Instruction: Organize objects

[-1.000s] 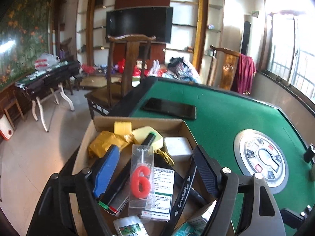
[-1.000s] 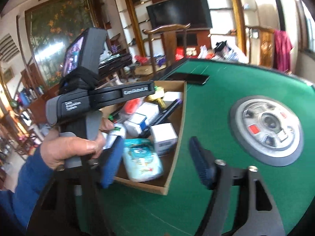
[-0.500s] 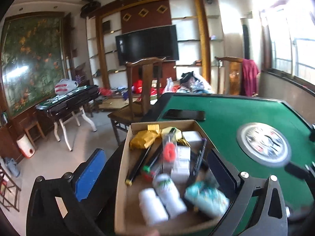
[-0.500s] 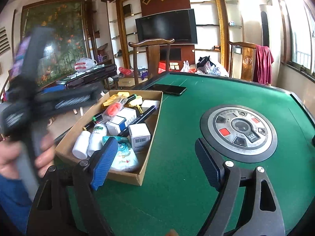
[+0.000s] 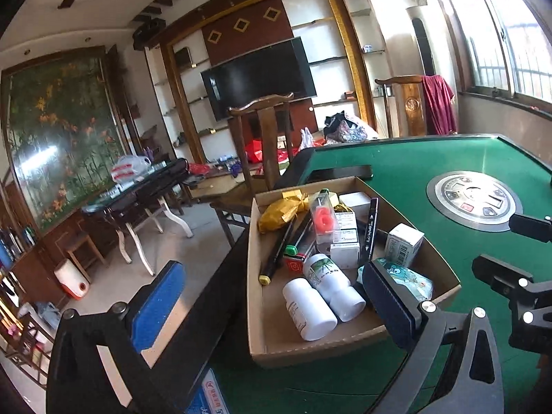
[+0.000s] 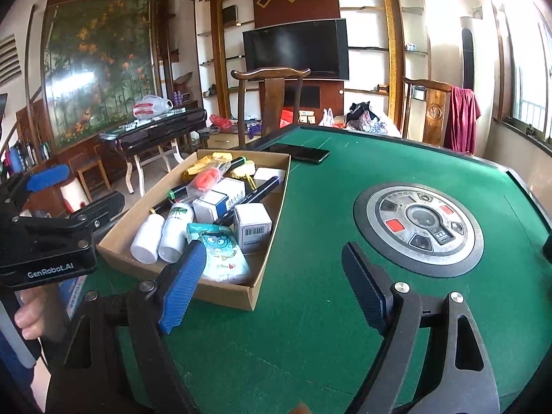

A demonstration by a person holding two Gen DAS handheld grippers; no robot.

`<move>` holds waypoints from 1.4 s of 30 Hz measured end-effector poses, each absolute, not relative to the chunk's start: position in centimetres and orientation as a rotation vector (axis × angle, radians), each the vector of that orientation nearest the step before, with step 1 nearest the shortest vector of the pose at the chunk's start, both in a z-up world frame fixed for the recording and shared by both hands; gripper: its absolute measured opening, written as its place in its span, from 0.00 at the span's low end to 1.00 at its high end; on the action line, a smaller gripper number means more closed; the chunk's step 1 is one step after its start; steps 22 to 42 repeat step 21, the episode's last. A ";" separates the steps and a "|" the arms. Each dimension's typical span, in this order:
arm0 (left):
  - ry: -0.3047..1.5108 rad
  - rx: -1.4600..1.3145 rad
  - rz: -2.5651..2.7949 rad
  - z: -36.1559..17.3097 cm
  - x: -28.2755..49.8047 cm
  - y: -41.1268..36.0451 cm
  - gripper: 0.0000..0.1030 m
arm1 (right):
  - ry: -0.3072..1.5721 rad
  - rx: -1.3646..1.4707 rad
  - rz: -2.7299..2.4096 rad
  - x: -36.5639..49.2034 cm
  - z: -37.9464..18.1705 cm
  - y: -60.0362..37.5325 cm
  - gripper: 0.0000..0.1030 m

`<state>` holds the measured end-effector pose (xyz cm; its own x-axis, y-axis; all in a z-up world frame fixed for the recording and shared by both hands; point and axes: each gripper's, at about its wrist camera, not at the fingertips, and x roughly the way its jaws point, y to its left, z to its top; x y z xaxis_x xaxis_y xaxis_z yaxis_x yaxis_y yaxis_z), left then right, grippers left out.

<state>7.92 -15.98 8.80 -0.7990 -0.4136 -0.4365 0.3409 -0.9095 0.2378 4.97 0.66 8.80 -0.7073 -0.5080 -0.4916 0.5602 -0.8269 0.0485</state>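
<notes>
An open cardboard box (image 5: 310,348) (image 6: 220,293) sits at the left edge of the green table (image 6: 310,345). It holds two white bottles (image 5: 308,305), a tissue pack (image 6: 220,255), a small barcoded box (image 6: 252,226), a red "6" candle pack (image 5: 324,220), a yellow bag (image 5: 279,210) and black markers (image 5: 369,231). My left gripper (image 5: 272,305) hangs open at the box's near left corner, gripping nothing. My right gripper (image 6: 274,288) is open over the felt beside the box's near right corner, also with nothing in it.
A black phone (image 6: 300,153) lies beyond the box. A round metal control panel (image 6: 419,227) fills the table's centre. Wooden chairs (image 6: 272,103) stand at the far edge. A hand (image 6: 38,314) holds the left gripper's handle at the left of the right wrist view.
The left gripper has drawn back from over the box to its near left corner and its jaws have widened; the candle pack is no longer between them. The right gripper shifted slightly.
</notes>
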 end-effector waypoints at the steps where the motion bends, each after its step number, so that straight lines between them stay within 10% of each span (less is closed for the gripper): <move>1: -0.194 0.689 -2.644 8.8 7.9 -16.2 1.00 | 0.146 0.668 -2.459 5.0 8.8 0.6 0.80; 42: -0.188 0.709 -2.669 8.4 8.5 -16.2 1.00 | 0.168 0.687 -2.433 5.0 8.4 0.1 0.80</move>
